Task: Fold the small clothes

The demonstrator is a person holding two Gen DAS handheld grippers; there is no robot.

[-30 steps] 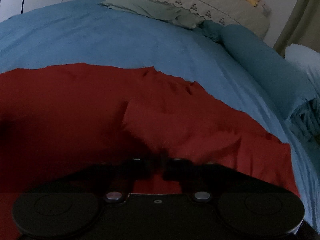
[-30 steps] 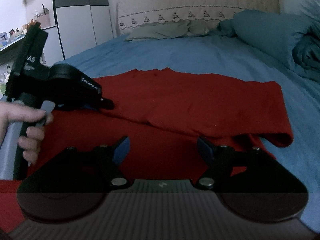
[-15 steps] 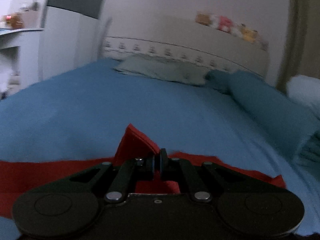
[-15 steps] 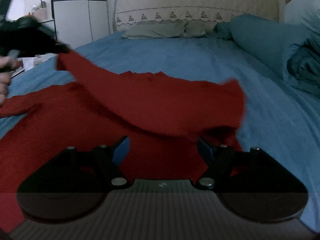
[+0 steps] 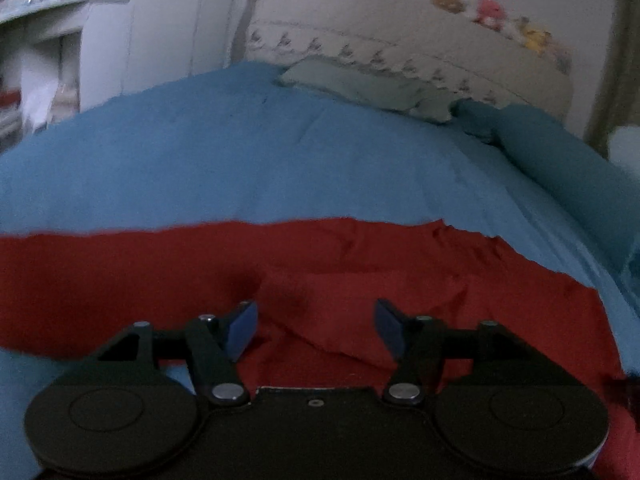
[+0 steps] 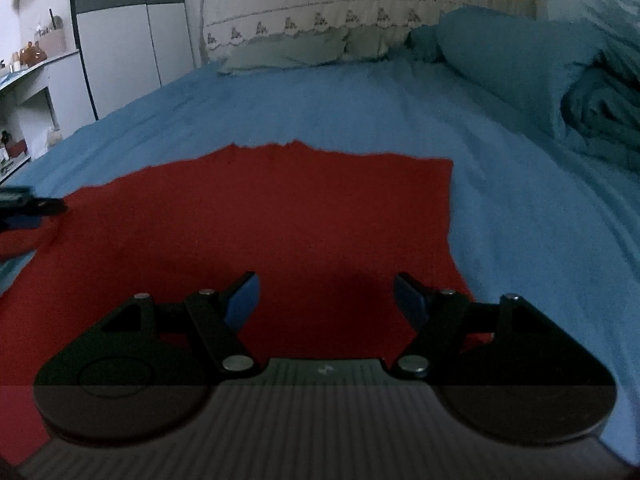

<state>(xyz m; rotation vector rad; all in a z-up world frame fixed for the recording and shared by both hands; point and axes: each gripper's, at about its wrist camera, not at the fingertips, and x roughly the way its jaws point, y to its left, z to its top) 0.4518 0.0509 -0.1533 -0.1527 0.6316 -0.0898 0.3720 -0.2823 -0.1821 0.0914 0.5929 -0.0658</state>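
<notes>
Dark red knit garment [image 6: 280, 216] lies spread flat on light blue bedsheet [image 6: 360, 112], directly ahead of and beneath both claws. In right wrist view the cloth runs from under the right gripper [image 6: 324, 300] outward to a ragged far edge; its right edge falls just beyond that claw's right finger. In left wrist view the same red cloth [image 5: 400, 280] crosses the frame as a wide band w/ a raised fold just ahead of the left gripper [image 5: 314, 326].

Right view only: rolled teal duvet [image 6: 560, 80] at bed's right side, and the tip of the left claw [image 6: 36, 208] entering at far left edge, at the garment's left border; contact there can't be confirmed. Left view only: row of small plush toys [image 5: 492, 12] atop cream headboard, blurred. Both views show grey-green pillow [image 6: 288, 52] at bed's head.

Left claw: fingers spread wide, nothing between blue pads [image 5: 242, 330]; cloth lies below, contact unclear. Right claw: likewise wide apart, holding nothing, red fabric under it.
</notes>
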